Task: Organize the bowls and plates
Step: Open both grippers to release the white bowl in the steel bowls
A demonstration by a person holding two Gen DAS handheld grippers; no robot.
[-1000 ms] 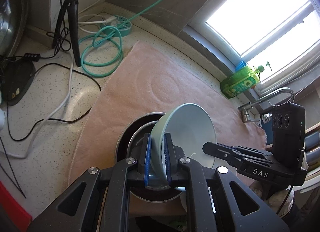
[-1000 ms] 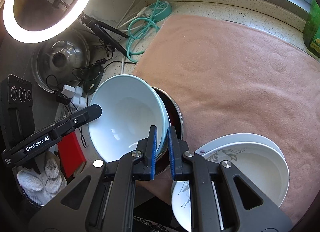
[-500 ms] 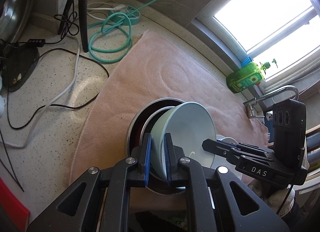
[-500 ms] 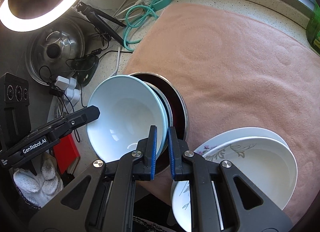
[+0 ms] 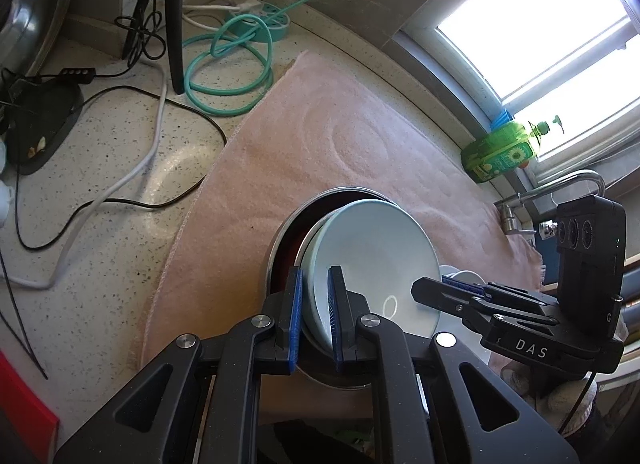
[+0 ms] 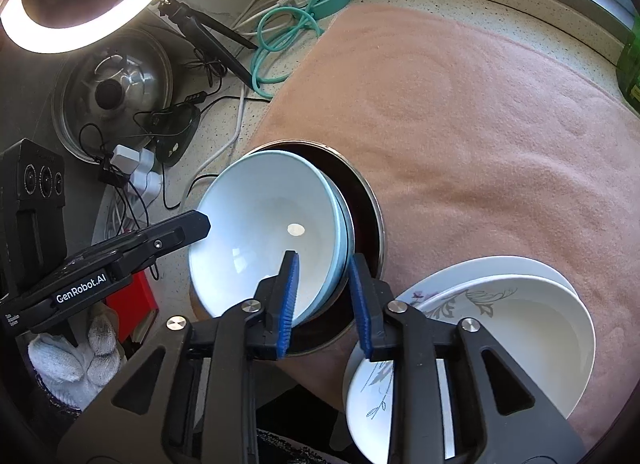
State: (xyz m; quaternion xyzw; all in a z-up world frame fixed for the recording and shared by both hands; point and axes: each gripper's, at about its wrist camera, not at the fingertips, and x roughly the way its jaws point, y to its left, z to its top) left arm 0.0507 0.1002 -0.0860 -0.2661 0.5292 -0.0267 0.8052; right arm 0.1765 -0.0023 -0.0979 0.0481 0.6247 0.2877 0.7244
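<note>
Right claw (image 6: 322, 300) has just been opening off the blue bowl (image 6: 264, 232), left claw (image 5: 316, 316) alone clamps the rim, so the tilted bowl could slip and clatter into the metal pot (image 6: 370, 199).

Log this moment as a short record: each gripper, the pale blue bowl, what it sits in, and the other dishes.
left gripper: shut on the pale blue bowl rim
right gripper: open, jaws just opened; the bowl's rim lies between them, pads clear of it
pale blue bowl: tilted, nested in the metal bowl
metal bowl: on the pink towel
white floral plates: stacked beside the metal bowl, on the towel
</note>
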